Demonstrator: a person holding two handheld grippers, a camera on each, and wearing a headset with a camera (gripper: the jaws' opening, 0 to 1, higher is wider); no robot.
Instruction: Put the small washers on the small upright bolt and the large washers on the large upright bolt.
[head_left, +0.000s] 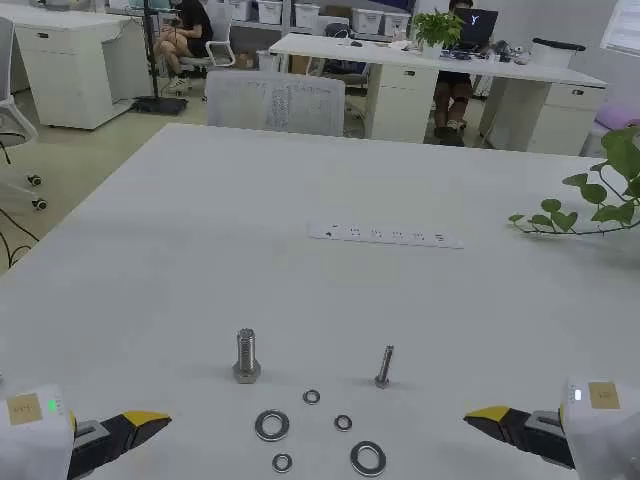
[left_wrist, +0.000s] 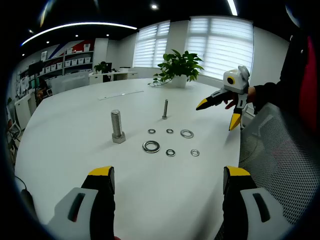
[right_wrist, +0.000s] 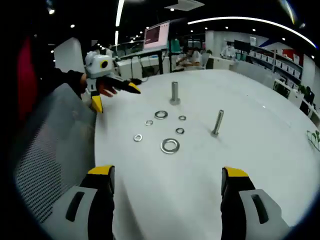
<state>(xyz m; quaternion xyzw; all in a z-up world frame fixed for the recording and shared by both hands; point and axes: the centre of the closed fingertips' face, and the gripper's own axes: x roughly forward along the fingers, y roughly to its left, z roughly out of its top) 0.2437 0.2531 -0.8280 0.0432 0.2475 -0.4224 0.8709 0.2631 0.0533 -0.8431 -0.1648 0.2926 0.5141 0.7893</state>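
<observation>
On the white table (head_left: 200, 250) stand a thick upright bolt (head_left: 247, 357) and, to its right, a thin upright bolt (head_left: 384, 367). In front of them lie two large washers (head_left: 271, 425) (head_left: 368, 459) and several small washers (head_left: 312, 397), flat and loose. My left gripper (head_left: 145, 425) hovers at the near left edge, open and holding nothing. My right gripper (head_left: 487, 414) hovers at the near right, open too. The left gripper view has the thick bolt (left_wrist: 117, 127), thin bolt (left_wrist: 165, 109) and washers (left_wrist: 151, 146) beyond its spread jaws. The right gripper view shows the same set (right_wrist: 170, 146) from the other side.
A white power strip (head_left: 385, 237) lies further back on the table. A leafy plant (head_left: 600, 200) reaches in from the right edge. A mesh chair (head_left: 275, 100) stands at the far side. Desks with seated people fill the room behind.
</observation>
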